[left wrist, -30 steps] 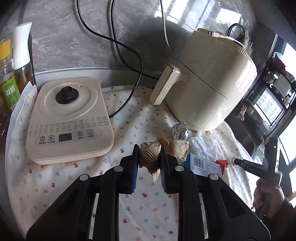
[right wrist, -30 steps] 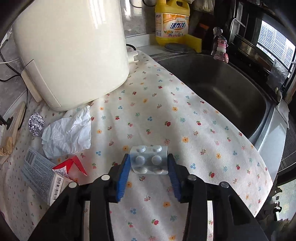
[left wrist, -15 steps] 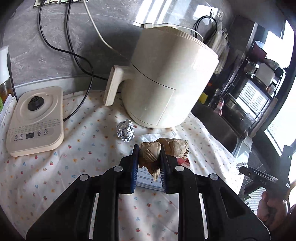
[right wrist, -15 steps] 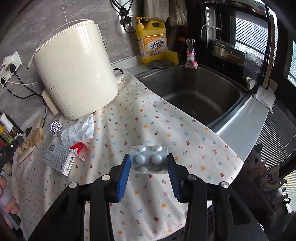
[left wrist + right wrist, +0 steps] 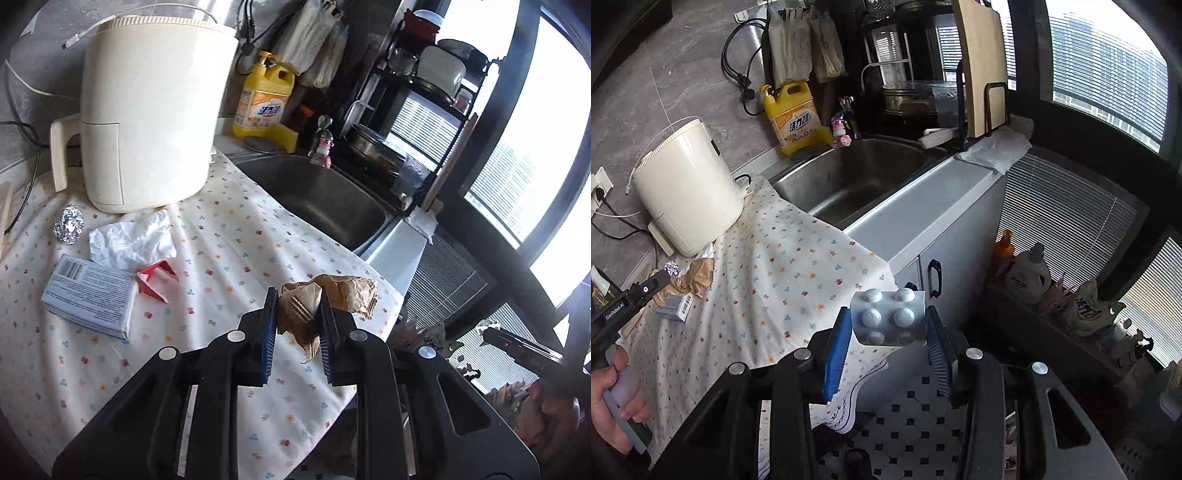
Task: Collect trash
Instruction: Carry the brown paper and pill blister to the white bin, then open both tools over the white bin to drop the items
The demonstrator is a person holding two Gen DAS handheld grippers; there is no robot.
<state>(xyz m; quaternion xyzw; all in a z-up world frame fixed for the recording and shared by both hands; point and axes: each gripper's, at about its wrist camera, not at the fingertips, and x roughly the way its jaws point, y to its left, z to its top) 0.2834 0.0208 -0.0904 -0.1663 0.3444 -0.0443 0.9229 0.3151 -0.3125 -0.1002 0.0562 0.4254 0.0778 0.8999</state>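
Observation:
My left gripper (image 5: 295,317) is shut on a crumpled brown paper wrapper (image 5: 332,299) and holds it above the right edge of the flowered cloth (image 5: 229,240). My right gripper (image 5: 886,328) is shut on a silver pill blister pack (image 5: 888,317) and holds it past the counter's corner, over the tiled floor. On the cloth lie a foil ball (image 5: 69,226), a crumpled white tissue (image 5: 129,240), a grey-blue box with a barcode (image 5: 88,295) and a red scrap (image 5: 157,278).
A cream air fryer (image 5: 147,110) stands at the back of the cloth. A steel sink (image 5: 849,177) lies to the right, with a yellow detergent bottle (image 5: 792,118) behind it. Bottles and bags (image 5: 1082,302) crowd the floor by the window.
Both grippers have swung right and pulled back from the counter with their loads. The right one now hangs off the counter edge over the floor; the hot plate has left the left view.

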